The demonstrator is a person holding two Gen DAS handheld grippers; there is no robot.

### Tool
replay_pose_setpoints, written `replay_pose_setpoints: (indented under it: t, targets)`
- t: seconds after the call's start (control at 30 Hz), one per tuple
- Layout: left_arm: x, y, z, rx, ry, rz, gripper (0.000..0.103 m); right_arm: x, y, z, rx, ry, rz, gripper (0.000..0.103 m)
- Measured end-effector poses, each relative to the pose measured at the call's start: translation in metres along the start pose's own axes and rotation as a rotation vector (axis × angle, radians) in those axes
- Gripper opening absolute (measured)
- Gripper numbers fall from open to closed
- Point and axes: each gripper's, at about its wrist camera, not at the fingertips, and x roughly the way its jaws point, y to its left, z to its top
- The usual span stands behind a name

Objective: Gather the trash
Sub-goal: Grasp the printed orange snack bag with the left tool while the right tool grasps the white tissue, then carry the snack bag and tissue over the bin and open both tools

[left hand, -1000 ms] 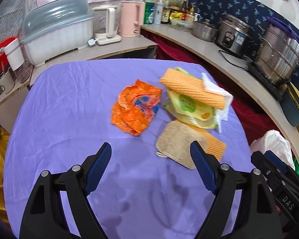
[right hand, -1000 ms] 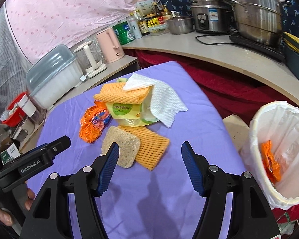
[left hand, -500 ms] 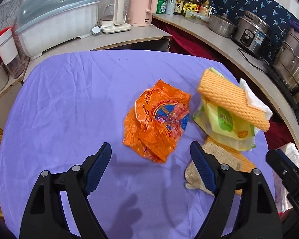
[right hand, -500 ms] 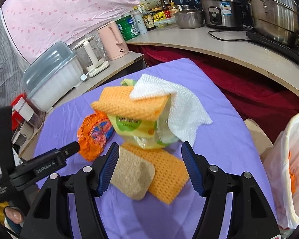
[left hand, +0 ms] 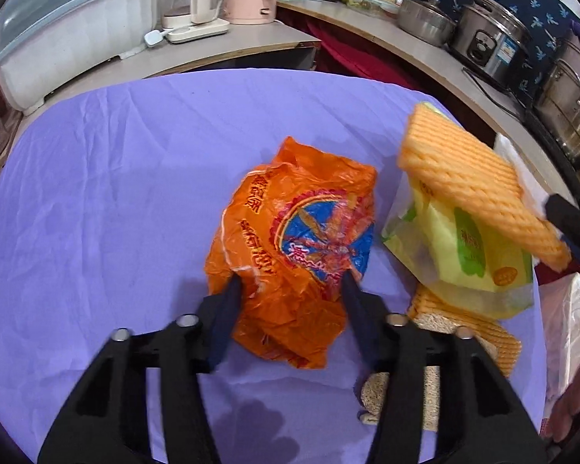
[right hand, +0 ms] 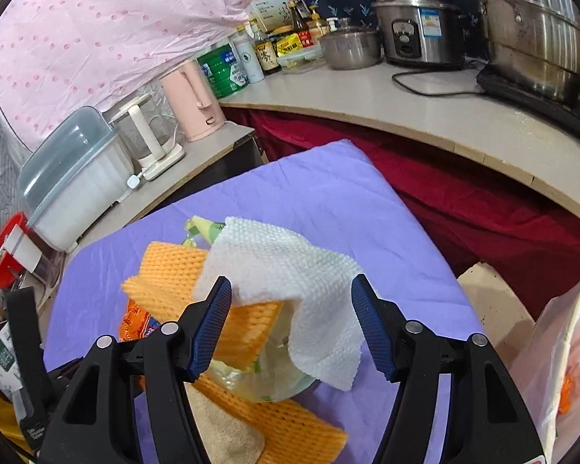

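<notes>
A crumpled orange snack wrapper (left hand: 301,247) lies on the purple tablecloth (left hand: 108,193). My left gripper (left hand: 290,290) is open, its fingers straddling the wrapper's near end. A white paper towel (right hand: 290,270) is draped over an orange sponge cloth (right hand: 170,274) and a yellow-green bag (left hand: 460,255). My right gripper (right hand: 290,301) is open, its fingers on either side of the towel. The white-lined trash bin (right hand: 560,352) stands at the right edge, with orange trash inside.
A second orange cloth (right hand: 290,429) and a beige scrubber (right hand: 228,437) lie under the pile. A counter (right hand: 444,116) behind holds a rice cooker (right hand: 417,27), pots, bottles, a pink kettle (right hand: 191,100) and a covered dish rack (right hand: 73,170).
Both grippers have moved forward and down. The left one now straddles the orange wrapper. The right one now straddles the paper towel.
</notes>
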Motion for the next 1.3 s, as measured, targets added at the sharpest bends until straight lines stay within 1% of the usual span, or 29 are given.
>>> replay_pose_setpoints:
  t: [0.03,0.07,0.1,0.23,0.4,0.53,0.73,0.83,0.93,1.13,1.23,1.3]
  targets:
    - [-0.001,0.0,-0.001,0.0,0.002,-0.01,0.037,0.003,-0.001,-0.001,0.005,0.007,0.018,0.042]
    - [-0.003,0.0,-0.002,-0.002,0.001,-0.02,0.034,0.004,-0.002,-0.002,0.01,0.01,0.041,0.037]
    - [-0.005,0.0,-0.002,-0.004,0.0,-0.028,0.03,0.003,-0.001,-0.003,0.009,0.012,0.052,0.026]
    - [-0.018,0.001,-0.007,-0.01,-0.013,-0.04,0.021,-0.011,0.007,-0.009,-0.006,0.01,0.078,0.013]
    - [-0.043,-0.001,-0.021,-0.019,-0.029,-0.045,0.018,-0.042,0.016,-0.02,-0.025,-0.002,0.114,0.01]
    - [-0.068,-0.003,-0.037,-0.025,-0.042,-0.055,0.017,-0.072,0.019,-0.033,-0.028,-0.011,0.134,0.01]
    - [-0.111,-0.009,-0.071,-0.022,-0.06,-0.062,0.017,-0.112,0.013,-0.06,-0.012,-0.013,0.142,0.01]
    - [-0.127,-0.012,-0.088,-0.015,-0.064,-0.063,0.017,-0.126,0.003,-0.079,-0.001,0.001,0.134,0.01]
    - [-0.137,-0.013,-0.106,-0.002,-0.061,-0.052,0.017,-0.136,-0.011,-0.105,0.008,0.033,0.116,0.01]
    - [-0.142,-0.003,-0.132,-0.012,-0.037,-0.018,0.017,-0.143,-0.044,-0.157,0.029,0.116,0.061,0.01]
    - [-0.147,-0.004,-0.139,-0.013,-0.032,-0.016,0.017,-0.146,-0.058,-0.175,0.039,0.141,0.032,0.016]
    - [-0.152,-0.008,-0.142,-0.005,-0.038,-0.022,0.017,-0.148,-0.064,-0.182,0.048,0.151,0.024,0.016]
